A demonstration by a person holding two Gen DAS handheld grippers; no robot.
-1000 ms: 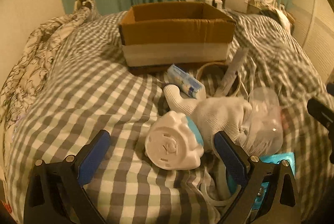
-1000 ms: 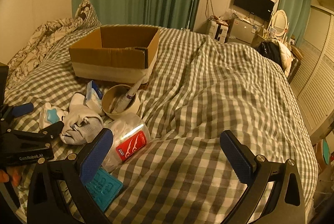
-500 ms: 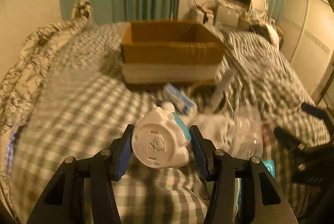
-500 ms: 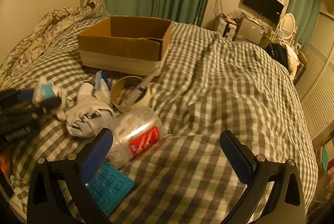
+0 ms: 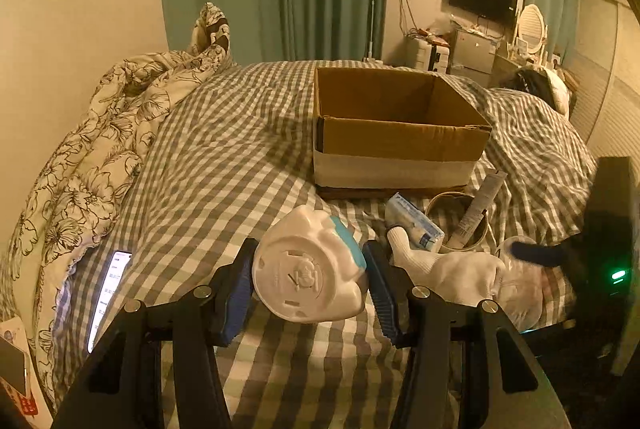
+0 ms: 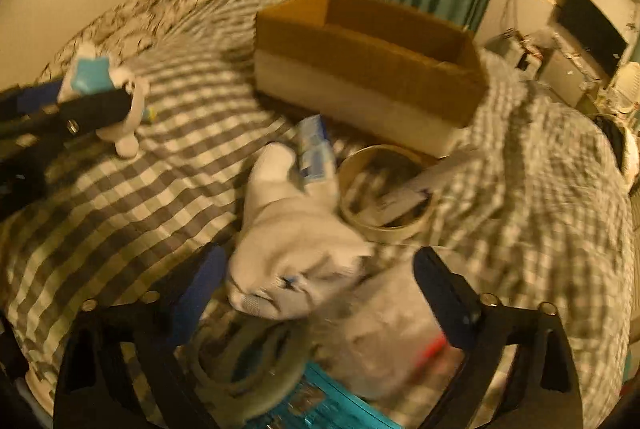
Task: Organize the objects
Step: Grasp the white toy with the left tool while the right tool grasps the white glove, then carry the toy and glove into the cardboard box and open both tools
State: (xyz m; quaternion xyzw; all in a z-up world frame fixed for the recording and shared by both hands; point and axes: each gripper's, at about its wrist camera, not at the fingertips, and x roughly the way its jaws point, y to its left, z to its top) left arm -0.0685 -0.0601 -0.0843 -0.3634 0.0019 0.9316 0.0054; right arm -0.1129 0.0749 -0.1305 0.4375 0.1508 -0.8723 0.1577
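Observation:
My left gripper (image 5: 308, 281) is shut on a white and blue plastic figurine (image 5: 310, 271), held above the checked bed; it shows at the left of the right wrist view (image 6: 112, 97). An open cardboard box (image 5: 396, 133) stands beyond it on the bed, and shows in the right wrist view (image 6: 368, 69). My right gripper (image 6: 320, 293) is open, low over a white sock (image 6: 292, 241), with a clear plastic bottle (image 6: 396, 329) by its right finger. The sock (image 5: 452, 275) lies right of my left gripper.
A tape roll (image 6: 384, 189) holds a tube (image 5: 478, 205). A blue and white packet (image 6: 316, 149) lies in front of the box. A teal case (image 6: 320, 401) sits under my right gripper. A lit phone (image 5: 108, 289) and floral duvet (image 5: 92, 165) lie left.
My left gripper closed on the figurine and lifted it off the bed. My right gripper moved left and down over the sock and bottle, staying open.

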